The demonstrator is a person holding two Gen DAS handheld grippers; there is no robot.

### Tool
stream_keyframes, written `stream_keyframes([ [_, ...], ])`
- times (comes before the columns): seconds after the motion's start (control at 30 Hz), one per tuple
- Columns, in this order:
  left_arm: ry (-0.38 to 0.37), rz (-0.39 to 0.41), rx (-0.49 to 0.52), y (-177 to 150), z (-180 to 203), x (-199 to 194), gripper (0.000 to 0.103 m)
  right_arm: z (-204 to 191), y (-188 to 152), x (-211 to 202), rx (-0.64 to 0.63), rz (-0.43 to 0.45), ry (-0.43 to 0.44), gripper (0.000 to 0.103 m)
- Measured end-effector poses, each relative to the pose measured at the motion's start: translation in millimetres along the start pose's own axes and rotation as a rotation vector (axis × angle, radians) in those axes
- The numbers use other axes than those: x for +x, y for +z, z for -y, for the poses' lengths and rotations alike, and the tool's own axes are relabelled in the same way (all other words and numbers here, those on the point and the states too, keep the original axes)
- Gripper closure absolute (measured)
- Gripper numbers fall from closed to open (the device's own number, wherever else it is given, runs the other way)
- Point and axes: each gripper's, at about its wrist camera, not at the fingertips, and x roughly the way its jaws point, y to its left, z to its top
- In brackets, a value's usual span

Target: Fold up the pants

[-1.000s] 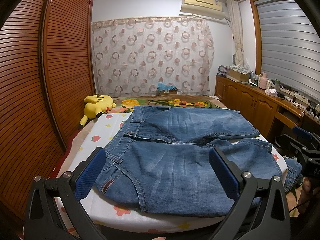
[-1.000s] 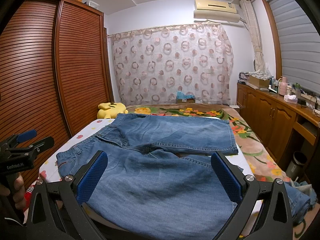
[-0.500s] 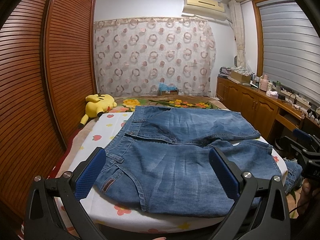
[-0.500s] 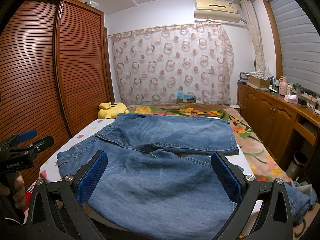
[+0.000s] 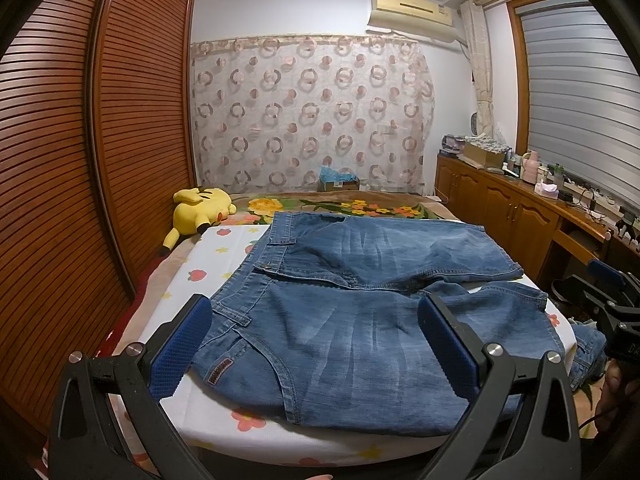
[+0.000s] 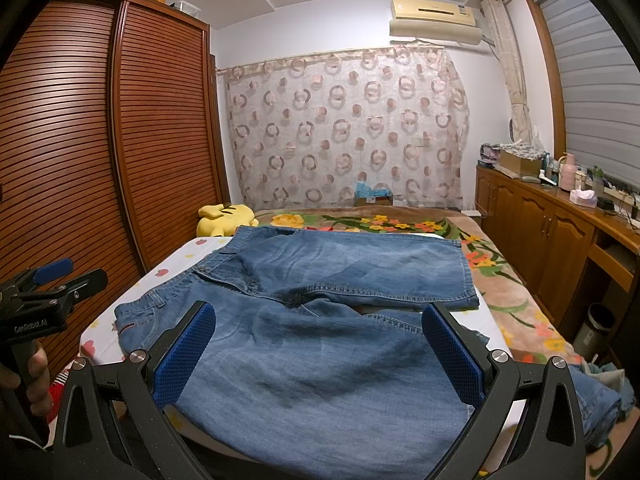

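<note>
The faded blue denim pants lie spread flat on the white flower-print sheet, waistband at nine o'clock, legs trailing toward three, probably laid out for a lengthwise fold. The left gripper and right gripper hover at six o'clock, fingers wide apart, gripping nothing.

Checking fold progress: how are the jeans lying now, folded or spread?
Spread: the jeans lie flat on the bed, legs apart, near leg end hanging off the edge.
</note>
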Motion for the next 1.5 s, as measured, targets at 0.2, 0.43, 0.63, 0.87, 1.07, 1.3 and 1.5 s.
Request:
stream_keyframes([
  [0.2, -0.001, 0.0, -0.001, 0, 0, 0, 0.0, 0, 0, 0, -0.001, 0.0, 0.0, 0.0],
  [0.43, 0.0, 0.003, -0.004, -3, 0, 0, 0.0, 0, 0, 0, 0.0, 0.0, 0.0, 0.0],
  [0.63, -0.001, 0.003, -0.004, -2, 0, 0, 0.0, 0, 0, 0, 0.001, -0.001, 0.0, 0.0],
  [0.87, -0.001, 0.004, -0.005, -2, 0, 0, 0.0, 0, 0, 0, 0.001, -0.001, 0.0, 0.0],
  [1.07, 0.0, 0.004, -0.007, -3, 0, 0, 0.0, 0, 0, 0, 0.0, -0.001, 0.0, 0.0],
  [1.3, -0.001, 0.003, -0.007, -2, -3, 2, 0.0, -1, 0, 0, 0.001, -0.004, 0.002, 0.0],
  [1.5, -0.01, -0.028, -0.014, -1, -11, 0, 0.0, 0, -4, 6, 0.009, -0.026, 0.008, 0.0],
])
